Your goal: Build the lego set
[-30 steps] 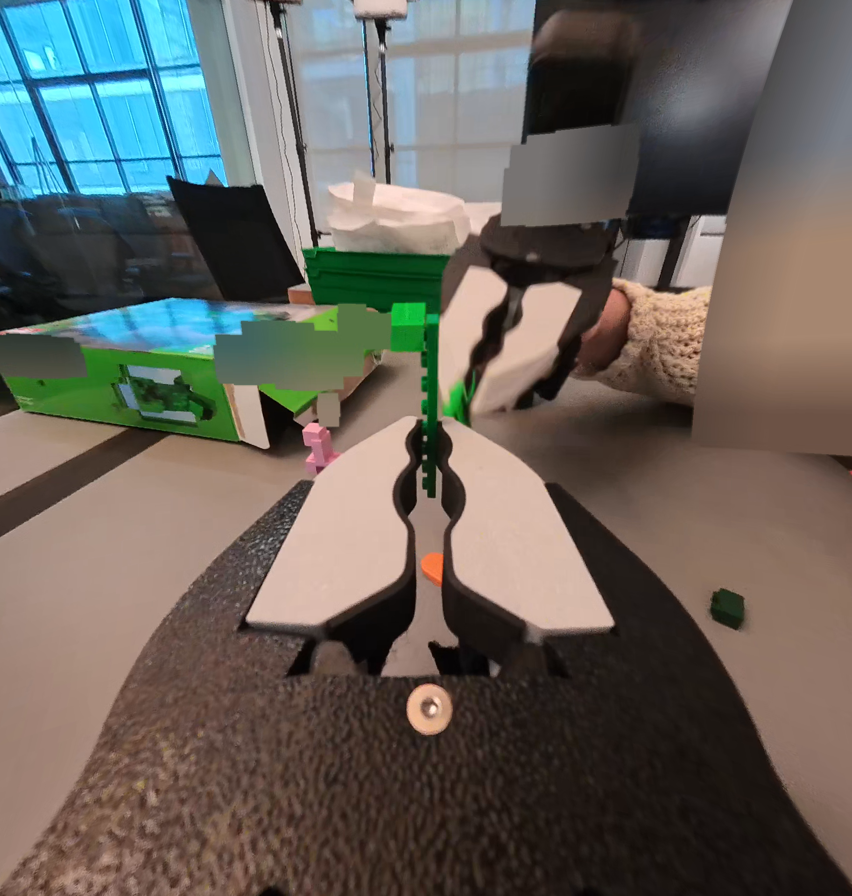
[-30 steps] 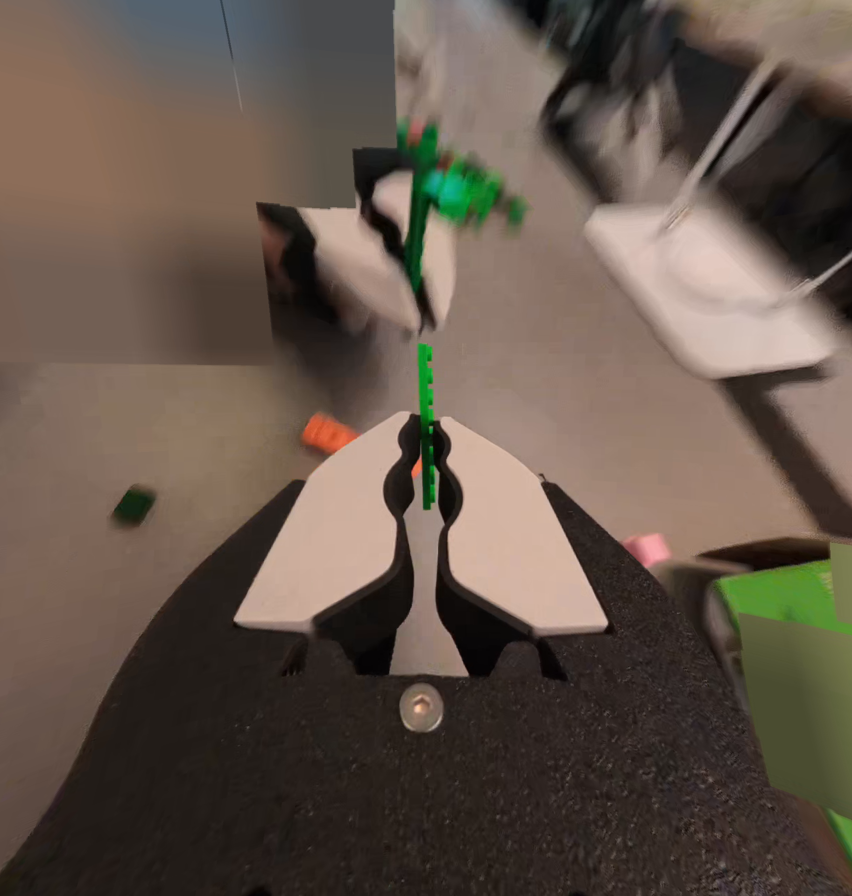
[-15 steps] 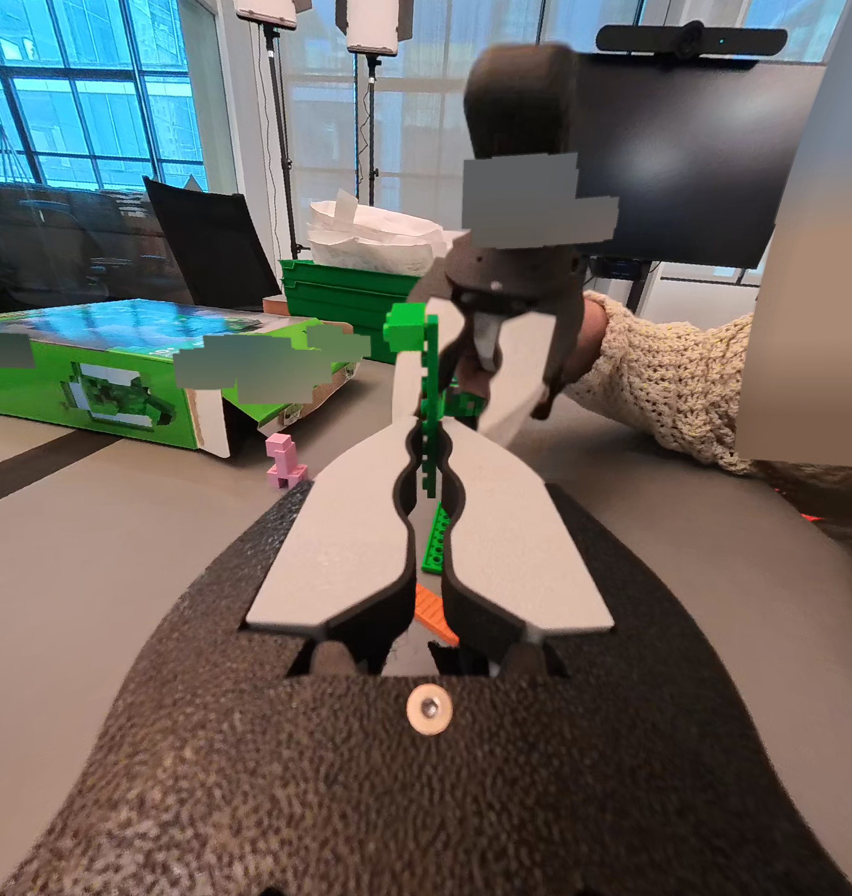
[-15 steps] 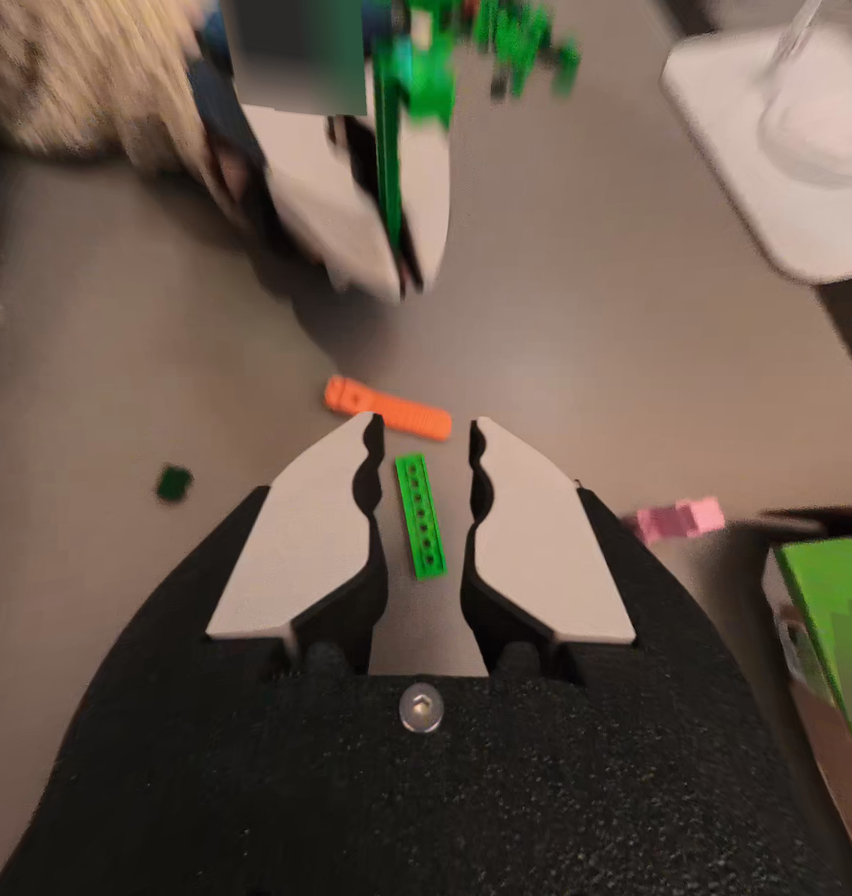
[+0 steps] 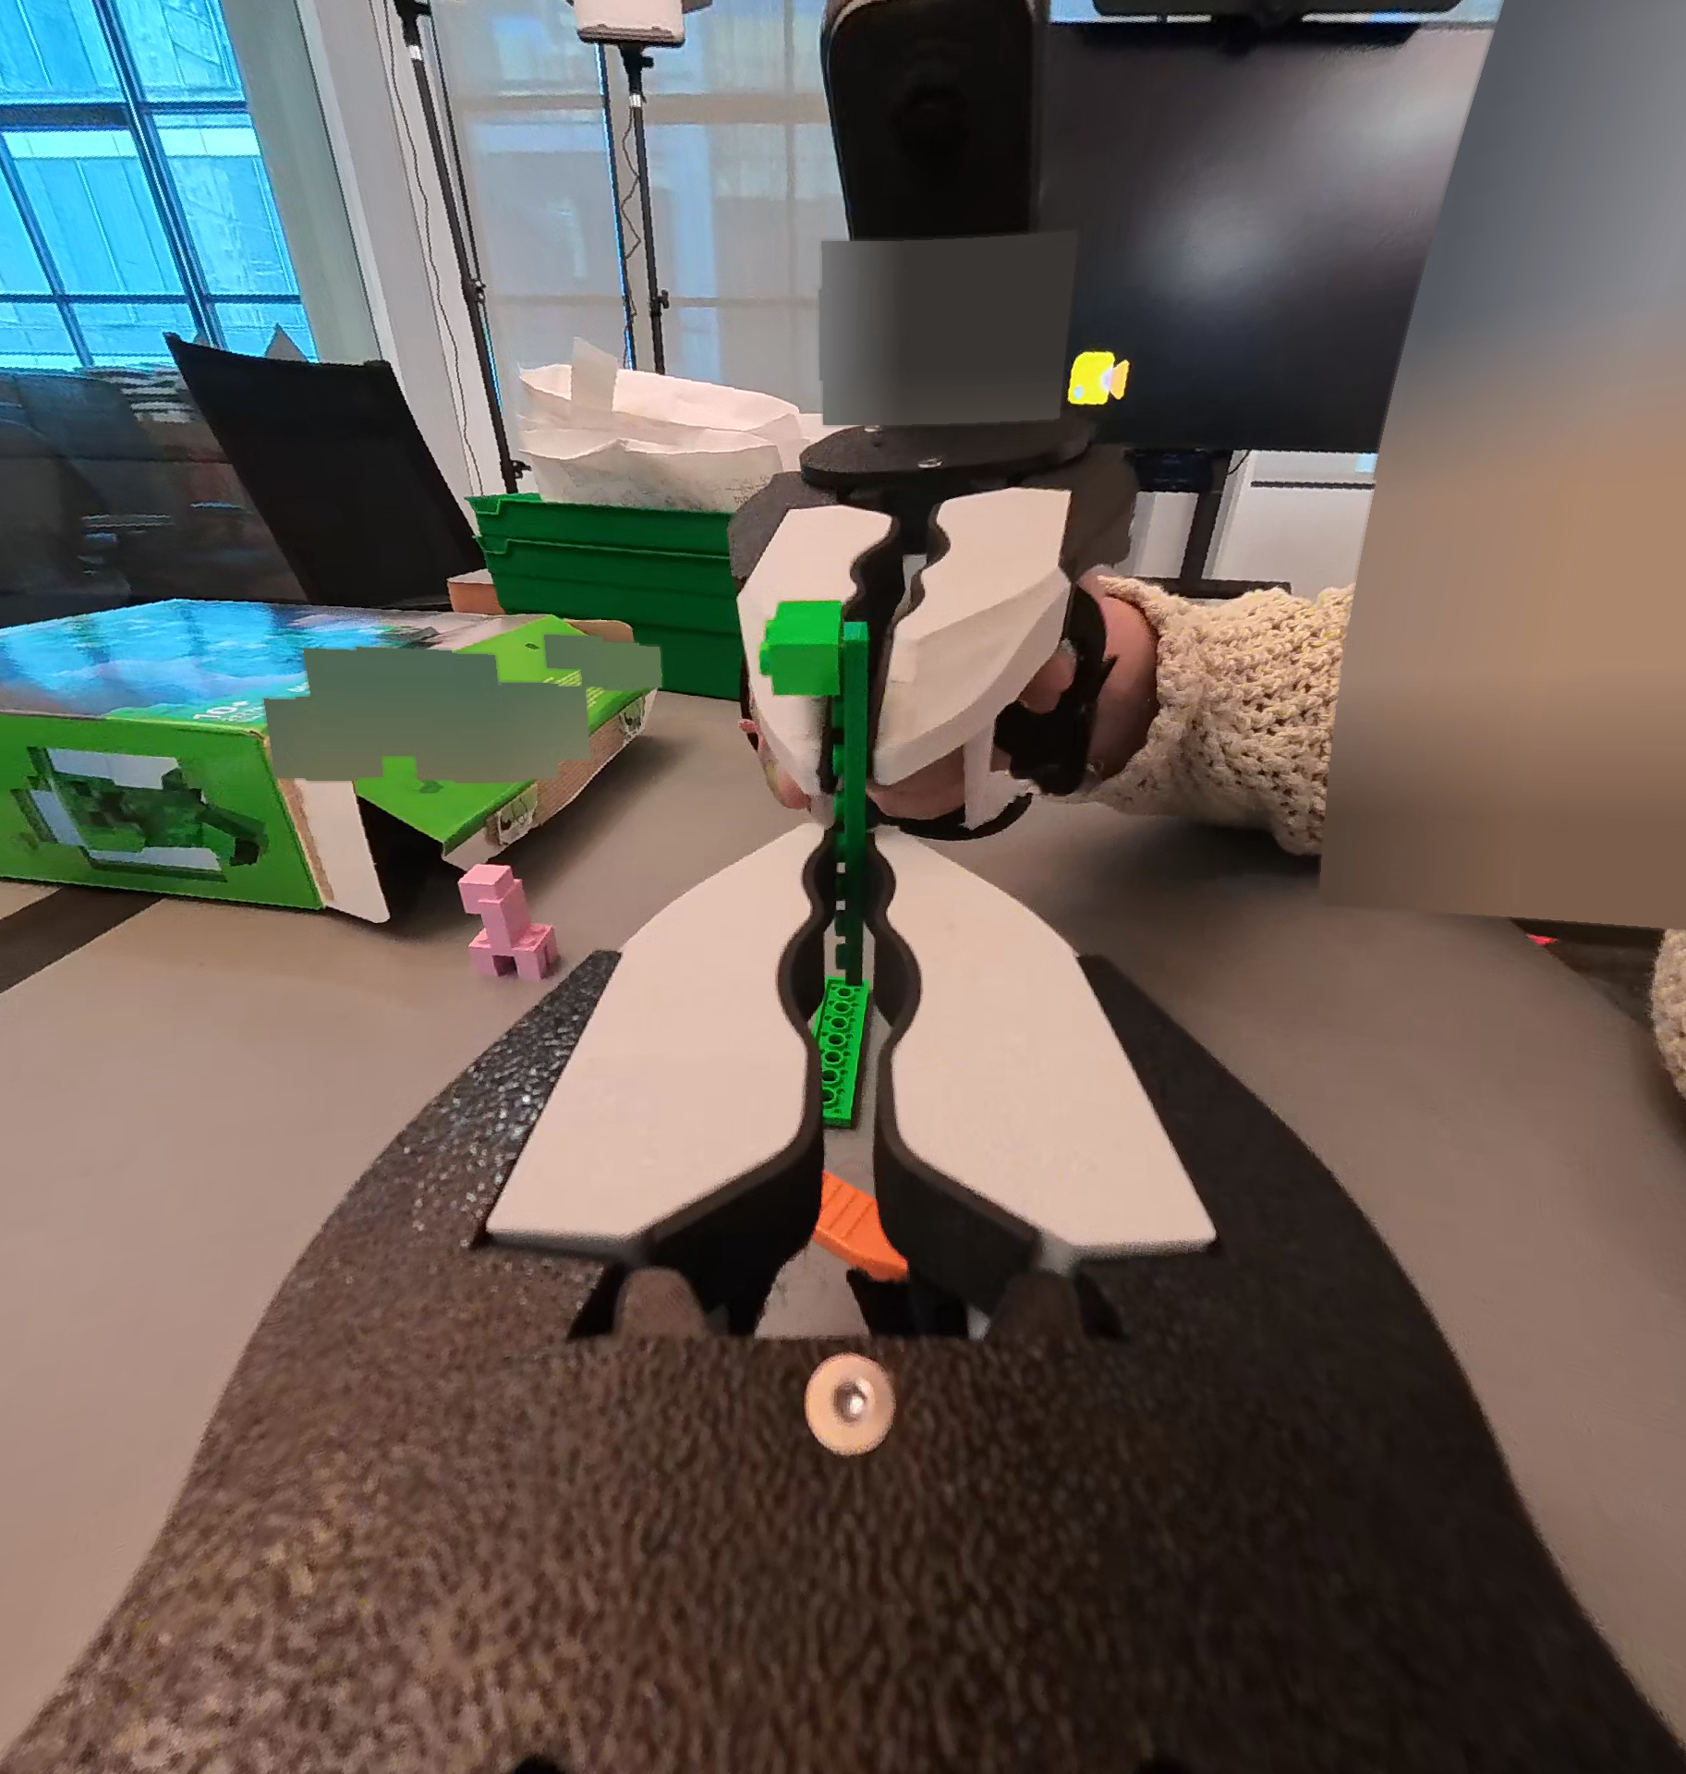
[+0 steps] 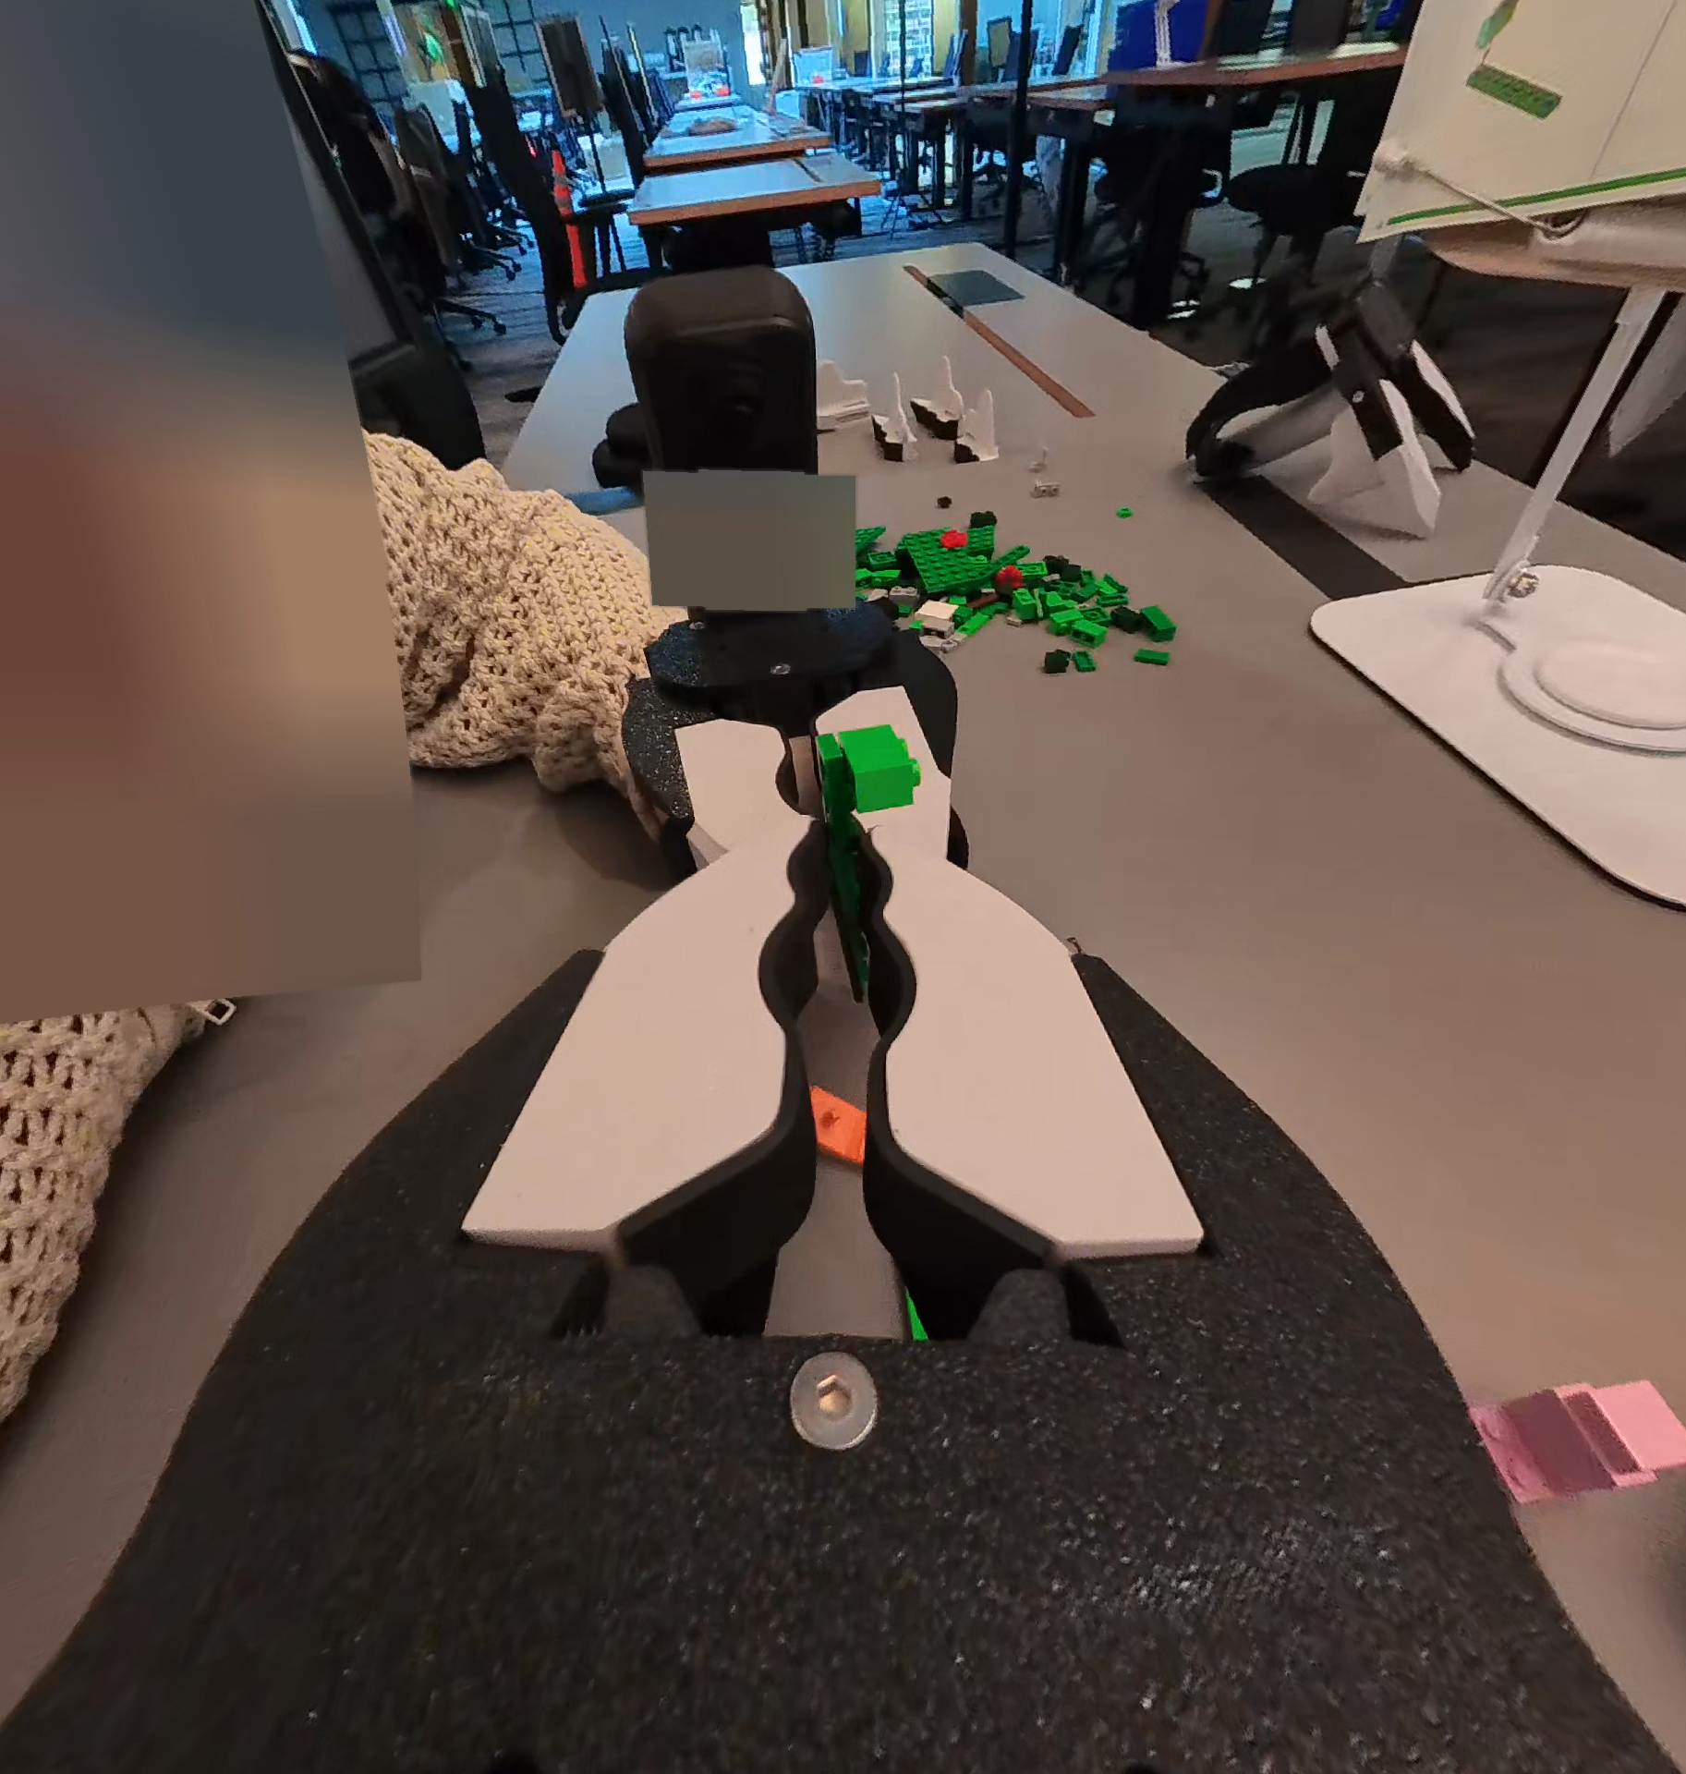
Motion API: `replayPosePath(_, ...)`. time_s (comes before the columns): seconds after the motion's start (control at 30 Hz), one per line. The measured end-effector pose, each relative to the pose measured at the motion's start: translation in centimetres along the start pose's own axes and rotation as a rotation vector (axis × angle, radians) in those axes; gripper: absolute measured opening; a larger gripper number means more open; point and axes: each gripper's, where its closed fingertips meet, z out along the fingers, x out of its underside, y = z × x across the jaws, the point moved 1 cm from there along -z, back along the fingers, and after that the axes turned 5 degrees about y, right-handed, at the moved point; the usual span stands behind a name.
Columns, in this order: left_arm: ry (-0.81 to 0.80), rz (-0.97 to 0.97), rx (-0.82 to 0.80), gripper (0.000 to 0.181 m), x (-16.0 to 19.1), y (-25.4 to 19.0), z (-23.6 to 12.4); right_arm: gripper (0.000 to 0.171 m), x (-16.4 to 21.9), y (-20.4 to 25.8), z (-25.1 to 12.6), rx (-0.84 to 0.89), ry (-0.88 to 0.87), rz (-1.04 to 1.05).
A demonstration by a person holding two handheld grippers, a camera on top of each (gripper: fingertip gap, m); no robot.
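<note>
Left hand-held gripper [image 5: 846, 850] is nearly closed, pinching the lower end of a dark green plate [image 5: 855, 768] that stands on edge, upright, above the counter [image 5: 244, 1104]. Right hand-held gripper [image 6: 843, 850] faces it from the opp. side, jaws equally narrow w/ the same plate between them. It looks clamped on, tho contact on both pads isn't fully clear. A bright green brick [image 5: 800, 658] sits on the plate's top end, studs sideways, just beside the right fingers.

Handling, as a judgement:
- Plate is thin, light, stiff plastic. It won't sag, but it can twist or pop out if squeezed off-centre.
- Faces are smooth and slick and the studs give the only bite. Grip flat across both faces, never on the edges.
- Best hold is low on the plate for one gripper and mid-plate for the other, leaving the brick end free.
- The brick joint is friction only, so a side knock could snap it off.
- Two grips pulling at diff. angles could pry the plate loose, so keep them in line.

On the counter under the grippers lie a light green strip [image 5: 839, 1066] and an orange piece [image 5: 853, 1238], both free. The strip lies flat and would be awkward to lift, so take it by its long edges. The parts pile [image 6: 1011, 595] is well apart, behind the left gripper.
</note>
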Motion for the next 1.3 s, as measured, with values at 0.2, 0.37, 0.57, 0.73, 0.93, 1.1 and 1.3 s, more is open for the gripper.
replayPosePath(0.2, 0.015, 0.011, -0.013, 0.004, 0.15, 0.05, 0.06, 0.004, 0.18, -0.07, 0.02, 0.008, -0.011, -0.026)
replayPosePath(0.37, 0.02, 0.049, -0.027, 0.006, 0.21, -0.19, 0.18, 0.003, 0.28, -0.07, 0.08, 0.004, -0.032, -0.042)
replayPosePath(0.57, 0.018, 0.043, -0.024, 0.006, 0.19, -0.21, 0.21, 0.003, 0.3, 0.0, 0.07, 0.004, -0.043, -0.065)
replayPosePath(0.73, 0.017, 0.044, -0.026, 0.005, 0.17, -0.22, 0.21, 0.003, 0.28, 0.04, 0.11, 0.011, -0.048, -0.081)
replayPosePath(0.93, 0.013, 0.038, -0.026, 0.004, 0.12, -0.16, 0.18, 0.003, 0.22, 0.12, 0.17, 0.032, -0.05, -0.114)
replayPosePath(1.1, 0.017, 0.053, -0.015, 0.004, 0.16, -0.22, 0.11, 0.004, 0.23, 0.41, 0.24, 0.035, -0.049, -0.152)
replayPosePath(1.3, 0.031, 0.07, 0.016, 0.003, 0.32, -0.47, 0.1, 0.046, 0.37, -0.07, -0.61, 0.011, -0.026, -0.149)
